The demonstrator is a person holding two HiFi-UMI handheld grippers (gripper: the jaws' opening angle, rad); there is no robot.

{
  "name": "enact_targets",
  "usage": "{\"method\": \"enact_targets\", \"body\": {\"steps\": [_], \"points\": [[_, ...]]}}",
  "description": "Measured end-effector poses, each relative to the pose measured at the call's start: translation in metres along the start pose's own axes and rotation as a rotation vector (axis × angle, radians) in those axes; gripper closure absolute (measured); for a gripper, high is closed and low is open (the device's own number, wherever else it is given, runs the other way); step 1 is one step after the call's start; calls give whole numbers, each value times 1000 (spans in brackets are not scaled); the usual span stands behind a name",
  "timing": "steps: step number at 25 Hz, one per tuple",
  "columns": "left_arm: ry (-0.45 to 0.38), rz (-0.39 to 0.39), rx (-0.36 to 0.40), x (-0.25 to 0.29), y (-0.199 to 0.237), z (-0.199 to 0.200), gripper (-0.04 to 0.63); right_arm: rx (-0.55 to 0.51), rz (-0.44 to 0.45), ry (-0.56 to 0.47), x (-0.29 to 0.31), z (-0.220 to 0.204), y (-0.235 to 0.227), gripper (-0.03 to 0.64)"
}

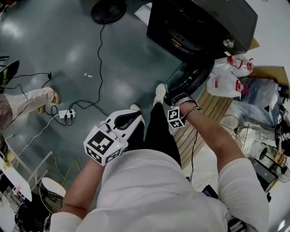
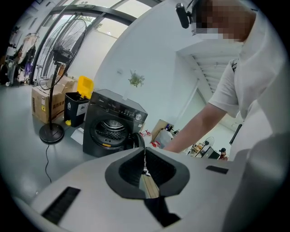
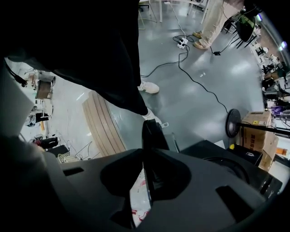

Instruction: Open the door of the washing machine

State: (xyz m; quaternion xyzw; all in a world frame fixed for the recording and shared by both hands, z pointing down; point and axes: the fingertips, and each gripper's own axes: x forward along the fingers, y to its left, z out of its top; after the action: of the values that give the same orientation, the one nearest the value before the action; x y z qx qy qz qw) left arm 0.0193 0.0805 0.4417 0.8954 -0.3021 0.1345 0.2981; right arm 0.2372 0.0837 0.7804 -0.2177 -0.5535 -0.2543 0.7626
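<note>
The black washing machine [image 1: 199,22] stands at the top right, its drum showing in the left gripper view [image 2: 111,122]. Its round door [image 1: 190,77] is swung open toward me and downward. My black right gripper [image 1: 170,99] points steeply down and is shut on the door's edge [image 3: 154,133], which runs up between the jaws of the right gripper [image 3: 146,158]. My white left gripper [image 1: 135,115] is held lower left, apart from the machine. The left gripper [image 2: 144,156] has its jaws together with nothing between them and looks at the open door [image 2: 137,139].
A fan base [image 1: 108,10] and a cable with a power strip [image 1: 68,114] lie on the grey floor to the left. A slatted wooden board [image 1: 213,106] and white plastic bags [image 1: 229,77] sit right of the door. Another person's legs [image 1: 38,97] stand at the far left.
</note>
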Motion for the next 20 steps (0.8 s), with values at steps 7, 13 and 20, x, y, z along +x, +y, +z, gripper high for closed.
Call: {"method": "enact_targets", "body": {"steps": [7,13,20], "points": [[44,-27,12,3,-3,-6,575,-7,14,11,0,-4,13,554],[58,-48,19,5,-8,-9,575,-13,17,13,2,-5,22,554],[63,-54,26,6,-8,-10,575,-15,29,22,3,-6,29,554]]}}
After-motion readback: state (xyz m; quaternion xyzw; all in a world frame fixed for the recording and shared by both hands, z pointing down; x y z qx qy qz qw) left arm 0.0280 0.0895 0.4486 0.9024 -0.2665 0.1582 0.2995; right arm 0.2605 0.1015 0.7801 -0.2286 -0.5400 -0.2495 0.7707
